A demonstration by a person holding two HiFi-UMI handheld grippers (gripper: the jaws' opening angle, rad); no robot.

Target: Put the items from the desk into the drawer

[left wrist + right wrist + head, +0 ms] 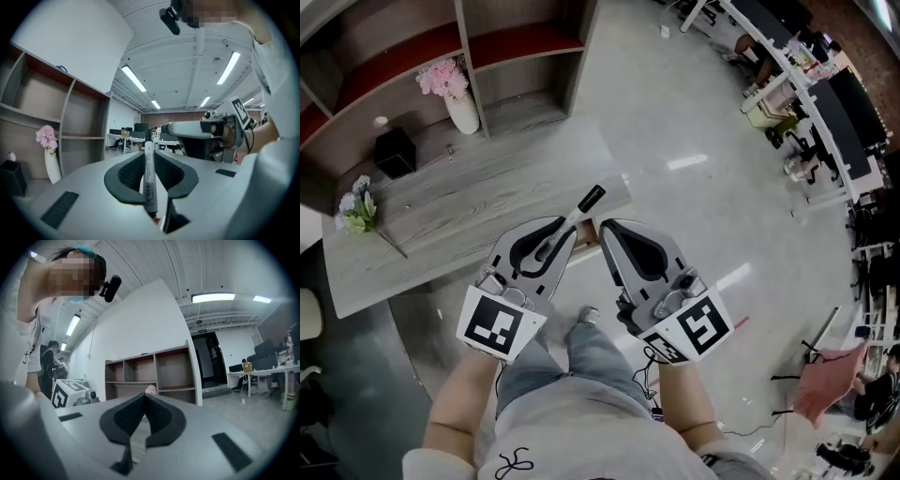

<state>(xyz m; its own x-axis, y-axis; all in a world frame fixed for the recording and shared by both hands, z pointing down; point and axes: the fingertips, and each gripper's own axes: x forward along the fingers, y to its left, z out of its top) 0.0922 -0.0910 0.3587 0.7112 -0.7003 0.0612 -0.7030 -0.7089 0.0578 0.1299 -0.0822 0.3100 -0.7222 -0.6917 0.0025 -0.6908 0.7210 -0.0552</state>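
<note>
While left gripper (571, 228) clamps a marker (587, 201), vase (463, 113) and box (395, 152) occupy desk (497, 199).

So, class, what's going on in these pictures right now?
A person stands by a grey desk with a claw in each hand. The left claw is shut on a marker pen; the right claw is shut on nothing. A flower sprig, a black box and a vase of pink flowers sit on the desk. No drawer is in view.
</note>
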